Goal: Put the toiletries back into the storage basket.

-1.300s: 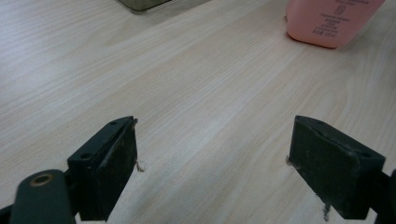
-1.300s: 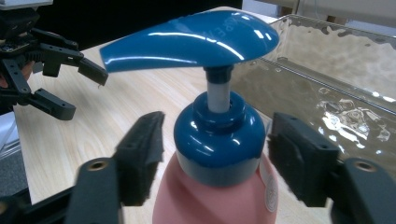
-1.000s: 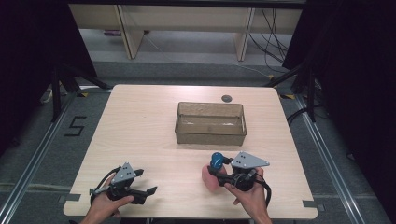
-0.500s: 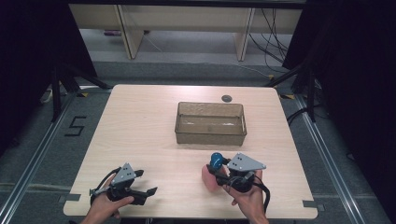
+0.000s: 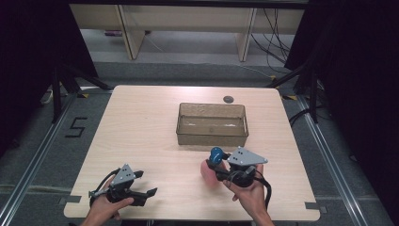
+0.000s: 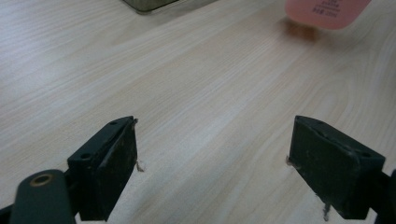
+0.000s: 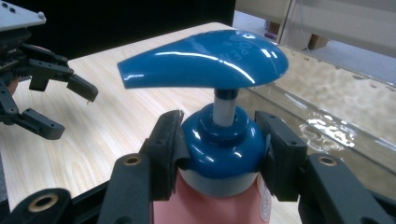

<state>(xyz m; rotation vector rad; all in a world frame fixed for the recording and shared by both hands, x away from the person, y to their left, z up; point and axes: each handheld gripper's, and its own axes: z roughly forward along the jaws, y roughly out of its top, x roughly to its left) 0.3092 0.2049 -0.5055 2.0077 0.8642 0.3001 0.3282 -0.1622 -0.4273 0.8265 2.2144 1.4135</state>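
Right gripper point(image 7: 219, 140) clamped on blue collar of pink plastic pump bottle with blue dispenser head point(image 7: 219, 74); bottle at near-right of pale wooden table point(image 5: 141, 127), just short of clear rectangular plastic bin point(image 5: 212, 123). Left gripper point(image 6: 215, 154) jaws spread wide, empty, low over bare wood.

Risks, judged:
- glossy rounded collar may slip or twist between pads
- hanging body may swing, clip bin rim

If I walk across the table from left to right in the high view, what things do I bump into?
Left claw → pink bottle with its blue pump → right claw clamped on the bottle's neck. The clear bin sits farther back, so it has no clear place in that line.
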